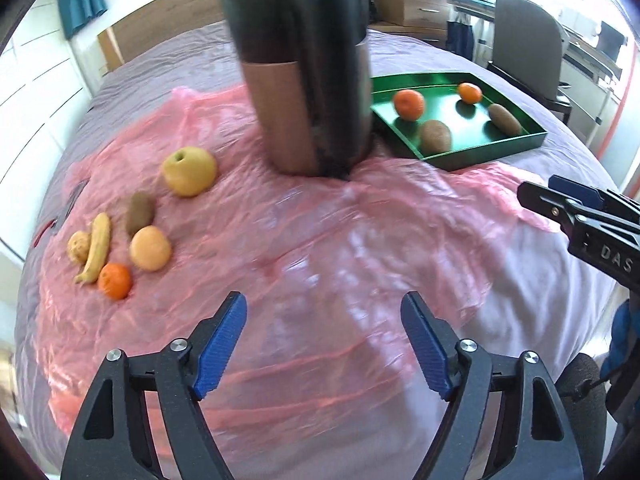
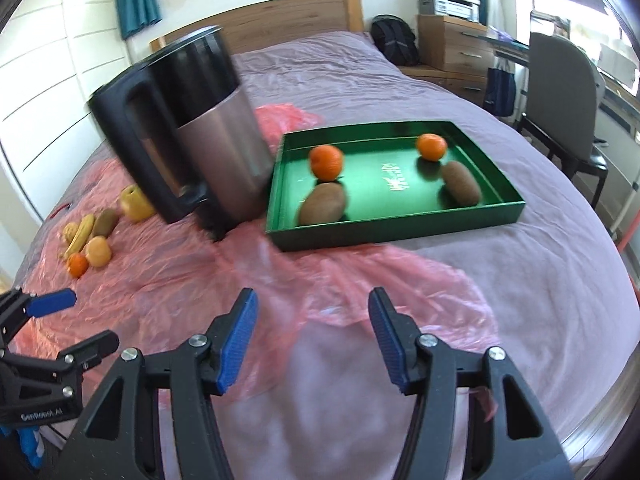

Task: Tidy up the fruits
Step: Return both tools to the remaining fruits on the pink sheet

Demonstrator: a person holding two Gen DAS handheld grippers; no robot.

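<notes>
Both tongs, left (image 1: 324, 344) and right (image 2: 312, 340), hang wide open and empty above the pink sheet (image 1: 320, 240) on the bed (image 2: 540, 280). A green tray (image 2: 400, 224) holds two oranges (image 2: 327, 162) and two kiwis (image 2: 322, 204). Six loose fruits, an apple (image 1: 189, 171) and banana (image 1: 95, 248) among them, lie well apart to the left. The tall kettle (image 2: 200, 140) between them looks tilted on soft bedding; a careless carry past it could tip it, and round fruit may roll on the slick plastic.

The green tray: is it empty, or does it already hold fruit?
Not empty. The green tray holds two oranges and two kiwis.
</notes>
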